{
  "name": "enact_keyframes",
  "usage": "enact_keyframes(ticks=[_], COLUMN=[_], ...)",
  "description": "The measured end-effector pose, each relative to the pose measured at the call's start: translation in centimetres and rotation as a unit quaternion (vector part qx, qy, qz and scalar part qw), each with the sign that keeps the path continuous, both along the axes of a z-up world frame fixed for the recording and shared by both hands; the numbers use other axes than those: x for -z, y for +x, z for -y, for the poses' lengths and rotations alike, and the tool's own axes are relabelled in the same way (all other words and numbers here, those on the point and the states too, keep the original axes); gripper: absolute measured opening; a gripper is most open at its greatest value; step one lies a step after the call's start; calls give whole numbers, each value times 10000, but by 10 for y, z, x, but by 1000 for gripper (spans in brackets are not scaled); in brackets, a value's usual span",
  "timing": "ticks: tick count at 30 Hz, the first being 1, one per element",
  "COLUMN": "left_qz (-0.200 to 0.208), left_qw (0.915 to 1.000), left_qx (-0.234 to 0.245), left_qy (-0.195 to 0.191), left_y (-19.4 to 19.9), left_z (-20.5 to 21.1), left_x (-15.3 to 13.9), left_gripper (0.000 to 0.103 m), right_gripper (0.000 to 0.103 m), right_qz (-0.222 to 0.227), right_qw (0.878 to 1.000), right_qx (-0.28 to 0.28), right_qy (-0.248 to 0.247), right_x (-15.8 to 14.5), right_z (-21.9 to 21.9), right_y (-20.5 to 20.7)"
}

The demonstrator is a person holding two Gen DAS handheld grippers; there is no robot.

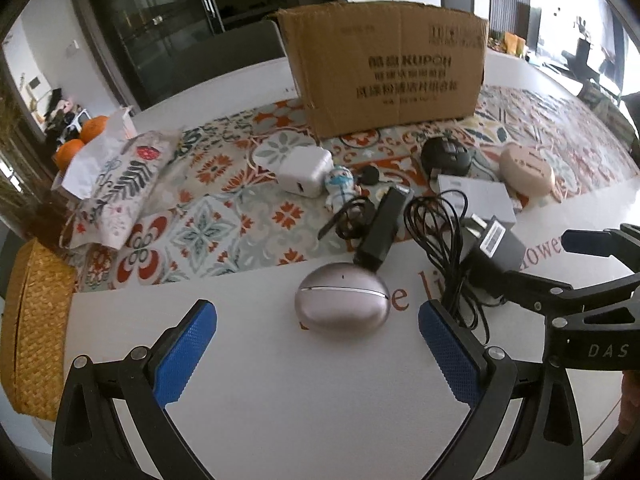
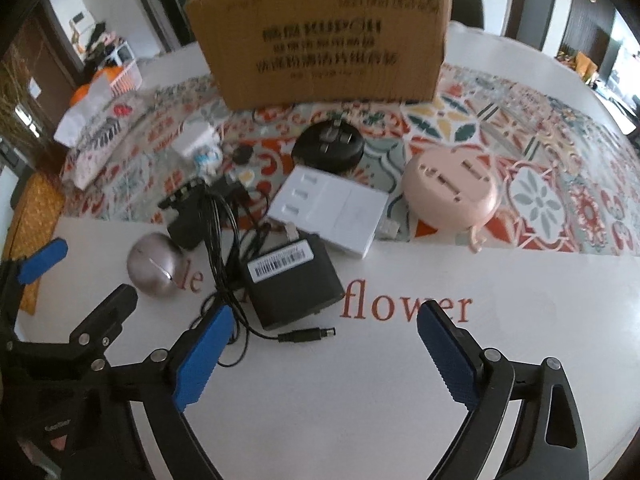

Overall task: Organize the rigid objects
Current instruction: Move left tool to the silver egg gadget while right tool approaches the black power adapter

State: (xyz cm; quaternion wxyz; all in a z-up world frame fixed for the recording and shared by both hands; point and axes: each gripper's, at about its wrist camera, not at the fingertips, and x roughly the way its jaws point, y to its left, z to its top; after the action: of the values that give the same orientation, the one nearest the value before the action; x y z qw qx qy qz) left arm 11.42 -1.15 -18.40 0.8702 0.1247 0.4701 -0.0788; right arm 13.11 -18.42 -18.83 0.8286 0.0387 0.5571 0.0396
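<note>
The left gripper (image 1: 318, 344) hangs low over the white table (image 1: 280, 400) with its blue-padded fingers spread wide and holding nothing; a silver egg-shaped case (image 1: 343, 296) lies on the table just beyond the gap between them. The right gripper (image 2: 322, 354) is likewise spread and empty, and just ahead of its left finger sit a black power adapter (image 2: 294, 282) with a barcode label and its tangled black cable (image 2: 224, 240), whose barrel plug (image 2: 306, 336) lies on the tabletop. Farther out lie a white flat box (image 2: 334, 210), a pink round case (image 2: 452, 190) and a black round device (image 2: 328, 146) on the patterned cloth (image 2: 540, 128), before an upright cardboard box (image 2: 320, 36)
</note>
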Motion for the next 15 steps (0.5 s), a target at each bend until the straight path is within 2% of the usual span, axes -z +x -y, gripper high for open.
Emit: enact_keyframes(ticks=[11,15], left_qz=[-406,-408], left_qw=[9989,9988], left_qx=[156,189], left_qy=[-173,-194], left_y=[17,21], left_z=[3,1], left_x=[27,30], left_gripper=[102,102], right_gripper=[88,85], right_qz=[-351,-415], right_qw=[9985,9980], right_qx=[-375,-463], right_qy=[-173,-149], right_x=[22,26], right_z=[-5,-9], right_y=[16,22])
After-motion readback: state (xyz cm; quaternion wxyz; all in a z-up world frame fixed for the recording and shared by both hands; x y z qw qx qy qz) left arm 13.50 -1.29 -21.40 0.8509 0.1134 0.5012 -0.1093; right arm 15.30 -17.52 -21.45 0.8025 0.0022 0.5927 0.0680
